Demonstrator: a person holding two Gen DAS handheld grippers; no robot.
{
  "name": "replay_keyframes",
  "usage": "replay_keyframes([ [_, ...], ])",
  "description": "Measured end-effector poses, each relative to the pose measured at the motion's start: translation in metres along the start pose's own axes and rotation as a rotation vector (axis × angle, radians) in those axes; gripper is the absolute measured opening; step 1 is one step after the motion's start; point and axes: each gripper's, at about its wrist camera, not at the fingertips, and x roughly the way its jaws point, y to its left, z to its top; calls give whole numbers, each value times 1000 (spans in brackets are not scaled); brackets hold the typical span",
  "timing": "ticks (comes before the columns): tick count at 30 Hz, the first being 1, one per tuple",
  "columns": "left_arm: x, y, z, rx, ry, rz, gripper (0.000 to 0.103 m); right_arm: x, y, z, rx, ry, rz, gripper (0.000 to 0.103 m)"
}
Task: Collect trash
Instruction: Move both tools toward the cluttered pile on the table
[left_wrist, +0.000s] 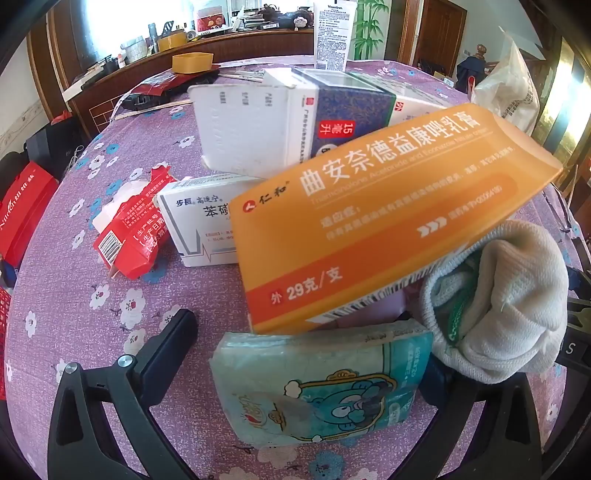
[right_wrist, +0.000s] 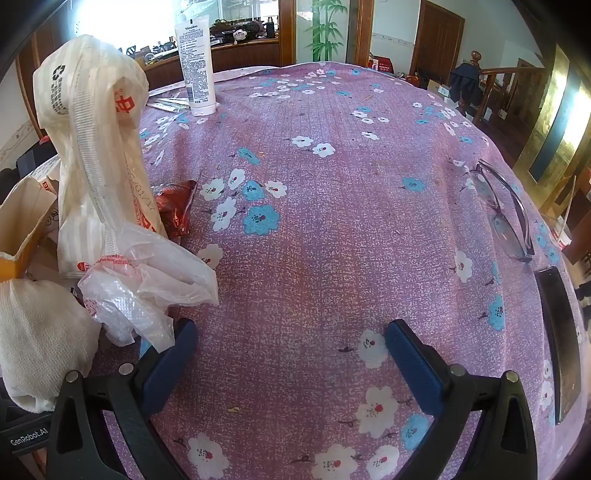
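In the left wrist view my left gripper (left_wrist: 306, 354) stands open over a teal tissue pack (left_wrist: 321, 387) that lies between its fingers. An orange medicine box (left_wrist: 376, 218) leans tilted above the pack, against a white cloth (left_wrist: 506, 306). Behind lie a white pill box (left_wrist: 199, 225), a torn red carton (left_wrist: 129, 232) and a blue-and-white box (left_wrist: 295, 118). In the right wrist view my right gripper (right_wrist: 291, 354) is open and empty over bare purple cloth. A crumpled clear plastic bag (right_wrist: 147, 280), a white printed bag (right_wrist: 92, 129) and a red wrapper (right_wrist: 173, 206) lie to its left.
A purple flowered tablecloth (right_wrist: 332, 221) covers the round table. A white lotion tube (right_wrist: 195, 62) stands at the far side. Glasses (right_wrist: 502, 210) and a dark phone (right_wrist: 561, 339) lie near the right edge. A yellow tub (left_wrist: 192, 61) and red packaging (left_wrist: 162, 85) sit far left.
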Motion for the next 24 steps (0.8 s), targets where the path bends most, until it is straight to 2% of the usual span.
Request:
replay_keyframes([
  [5, -1, 0, 0, -1, -1, 0, 103, 0, 0, 0, 0, -1, 0, 103],
  [8, -5, 4, -5, 8, 33, -17, 103, 1, -1, 0, 0, -1, 0, 103],
  [12, -35, 12, -27, 20, 30, -67, 103, 1, -1, 0, 0, -1, 0, 103],
  [15, -51, 19, -43, 22, -43, -60, 103, 1, -1, 0, 0, -1, 0, 103],
  [21, -101, 39, -69, -9, -257, -32, 103, -7, -3, -6, -2, 12, -3, 103],
  [24, -129, 45, -83, -14, -371, 13, 103, -38, -5, -20, -24, -72, -42, 102],
])
